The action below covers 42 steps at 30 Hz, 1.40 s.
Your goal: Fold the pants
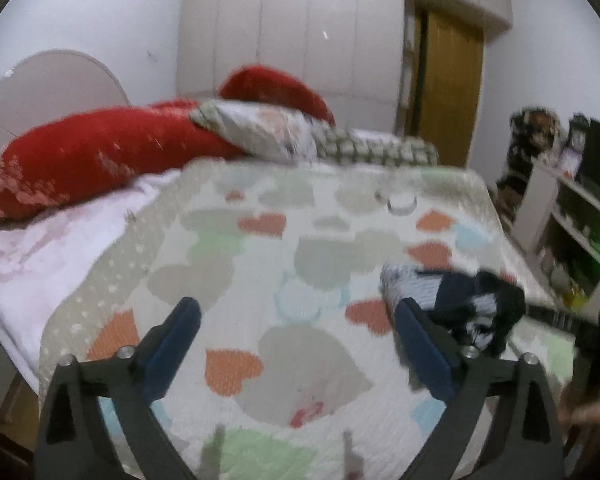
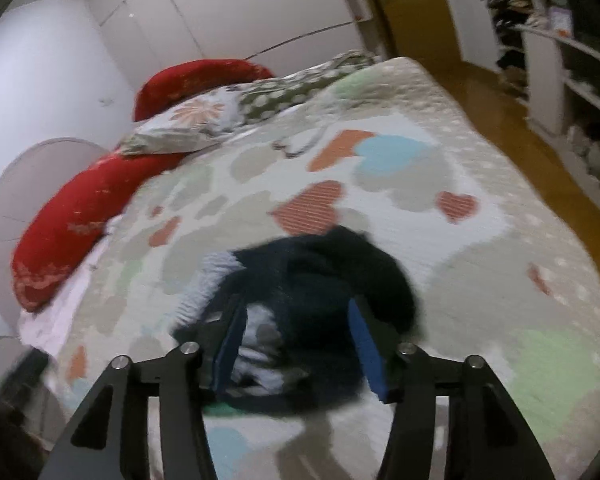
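Writing: none legible; both views blurred.
My left claw [image 1: 296, 320]: spread wide, grasping nothing, above the heart-print quilt [image 1: 260, 248].
My right claw [image 2: 296, 336]: fingers apart, either side of the pants [image 2: 324, 280]; grip unclear.
Pants: dark crumpled heap on the quilt, right of my left claw.
Surroundings: red pillows [image 1: 100, 156], floral pillow [image 1: 260, 132], shelf unit [image 1: 560, 208].

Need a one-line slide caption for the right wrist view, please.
Open right gripper straddling crumpled dark navy pants on heart-patterned quilt.

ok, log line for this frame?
stage: pre-fold | pants: bunched on quilt | left gripper: open, empty | right gripper: open around pants
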Available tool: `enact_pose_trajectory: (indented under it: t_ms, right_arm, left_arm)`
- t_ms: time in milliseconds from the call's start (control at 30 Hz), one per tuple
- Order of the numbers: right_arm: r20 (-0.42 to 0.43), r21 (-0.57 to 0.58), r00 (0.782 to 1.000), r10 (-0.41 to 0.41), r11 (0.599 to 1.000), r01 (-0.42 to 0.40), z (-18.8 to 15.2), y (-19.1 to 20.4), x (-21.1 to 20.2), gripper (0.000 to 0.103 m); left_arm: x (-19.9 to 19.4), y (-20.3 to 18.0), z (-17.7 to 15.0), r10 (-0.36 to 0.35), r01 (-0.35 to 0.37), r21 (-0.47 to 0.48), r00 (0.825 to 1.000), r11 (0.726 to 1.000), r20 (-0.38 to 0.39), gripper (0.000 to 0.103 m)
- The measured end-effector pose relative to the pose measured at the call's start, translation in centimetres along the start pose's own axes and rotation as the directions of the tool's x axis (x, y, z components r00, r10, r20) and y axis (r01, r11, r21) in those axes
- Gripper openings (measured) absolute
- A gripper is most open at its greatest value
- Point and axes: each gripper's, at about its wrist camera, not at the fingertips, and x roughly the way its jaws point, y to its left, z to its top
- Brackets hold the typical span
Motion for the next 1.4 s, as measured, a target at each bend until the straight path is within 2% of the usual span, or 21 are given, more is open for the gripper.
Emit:
enact_pose_trajectory:
  t_ms: [67, 167, 333, 400, 467, 500, 567, 667, 733, 800, 867, 933, 1000, 1067, 1167, 1200, 1233, 1267, 1300, 1333, 1400]
  right_arm:
    - [0.005, 0.006, 1.0, -0.018, 1.0, 0.018, -0.6, -0.9, -0.3, 0.06]
    - [0.022, 0.046, 1.0, 0.004, 0.999, -0.005, -0.4, -2.1, -0.6, 0.06]
    - [0.068, -0.001, 0.994, 0.081, 0.997, -0.081, 1.1, -0.9, -0.3, 0.061]
    - [-0.014, -0.001, 0.994, 0.106, 0.994, -0.106, 0.9, -0.6, 1.9, 0.068]
    - [-0.184, 0.008, 0.981, 0.069, 0.998, -0.068, -0.3, -1.0, 5.5, 0.07]
    - [-0.185, 0.006, 0.981, 0.057, 0.998, -0.057, -1.0, -1.2, 5.8, 0.07]
    - [-0.133, -0.008, 0.99, 0.051, 0.999, -0.052, -1.3, -1.1, 4.6, 0.07]
    - [-0.125, -0.083, 0.991, -0.055, 0.996, 0.045, -1.4, -0.1, 3.3, 0.07]
    - [-0.074, -0.094, 0.993, -0.091, 0.992, 0.084, -1.3, 0.4, 1.9, 0.07]
    - [-0.004, -0.078, 0.999, -0.039, 0.996, 0.038, -0.8, 0.4, 0.0, 0.07]
    - [0.032, -0.063, 0.999, 0.01, 0.998, -0.008, -0.2, 0.3, -0.7, 0.07]
    - [0.011, -0.031, 0.999, 0.032, 0.999, -0.032, 0.7, -0.3, 0.1, 0.07]
    - [-0.039, 0.041, 0.997, 0.071, 0.997, -0.07, 1.4, -2.1, 1.7, 0.071]
    - [-0.073, 0.125, 0.992, 0.1, 0.988, -0.09, 1.5, -4.3, 3.2, 0.073]
    - [-0.09, 0.228, 0.986, 0.139, 0.967, -0.116, 1.4, -6.9, 4.8, 0.078]
    - [-0.106, 0.278, 0.975, 0.195, 0.947, -0.159, 1.3, -7.7, 5.8, 0.078]
    - [-0.124, 0.322, 0.957, 0.263, 0.923, -0.212, 1.2, -8.2, 6.9, 0.08]
    - [-0.127, 0.35, 0.943, 0.309, 0.903, -0.249, 1.1, -8.5, 7.6, 0.08]
    - [-0.112, 0.36, 0.937, 0.33, 0.893, -0.271, 1.1, -8.6, 7.8, 0.08]
    - [-0.101, 0.366, 0.923, 0.371, 0.877, -0.312, 1.3, -8.6, 8.1, 0.078]
    - [-0.112, 0.4, 0.891, 0.439, 0.841, -0.364, 1.3, -8.3, 8.8, 0.055]
  left_arm:
    - [-0.9, -0.4, 0.3, 0.013, -0.012, -0.006, 0.999, 1.0, 0.05, 0.102]
    - [-1.9, -1.4, 0.6, 0.012, -0.014, 0.014, 0.996, 1.0, 0.092, 0.103]
    - [-1.6, -3.4, 0.7, -0.012, 0.011, 0.087, 1.0, 0.996, 0.02, 0.103]
    - [-1.4, -4.1, 0.6, -0.019, 0.02, 0.113, 1.0, 0.993, -0.012, 0.103]
    - [-1.4, -4.4, 0.4, -0.023, 0.025, 0.123, 1.0, 0.992, -0.021, 0.103]
    - [-1.5, -4.6, 0.3, -0.023, 0.026, 0.127, 0.999, 0.992, -0.025, 0.103]
    - [-1.2, -4.9, 0.2, -0.017, 0.022, 0.137, 0.999, 0.99, -0.035, 0.103]
    - [-0.5, -5.0, -0.1, -0.029, 0.038, 0.127, 0.997, 0.991, -0.074, 0.103]
    - [0.3, -4.8, -0.3, -0.042, 0.054, 0.111, 0.994, 0.992, -0.106, 0.103]
    - [1.3, -4.9, -0.5, -0.07, 0.086, 0.103, 0.987, 0.991, -0.144, 0.103]
    - [3.5, -4.9, -0.5, -0.14, 0.159, 0.068, 0.966, 0.985, -0.219, 0.103]
    - [6.1, -5.0, -0.6, -0.241, 0.253, 0.0, 0.924, 0.968, -0.296, 0.103]
    - [9.9, -5.0, -0.7, -0.335, 0.325, -0.093, 0.86, 0.941, -0.386, 0.103]
    - [12.8, -5.4, -0.7, -0.405, 0.381, -0.144, 0.808, 0.913, -0.429, 0.103]
    - [17.0, -6.5, -0.9, -0.512, 0.462, -0.231, 0.704, 0.856, -0.492, 0.103]
    - [17.9, -6.8, -1.0, -0.556, 0.488, -0.273, 0.666, 0.829, -0.497, 0.103]
    - [19.2, -7.5, -1.4, -0.639, 0.54, -0.35, 0.578, 0.766, -0.507, 0.103]
    - [19.9, -8.0, -1.7, -0.678, 0.559, -0.392, 0.523, 0.731, -0.517, 0.103]
    - [20.5, -8.7, -2.1, -0.697, 0.561, -0.424, 0.484, 0.711, -0.529, 0.103]
    - [20.7, -9.2, -2.2, -0.682, 0.551, -0.413, 0.497, 0.725, -0.536, 0.102]
    - [20.2, -9.7, -2.0, -0.663, 0.549, -0.382, 0.523, 0.743, -0.536, 0.094]
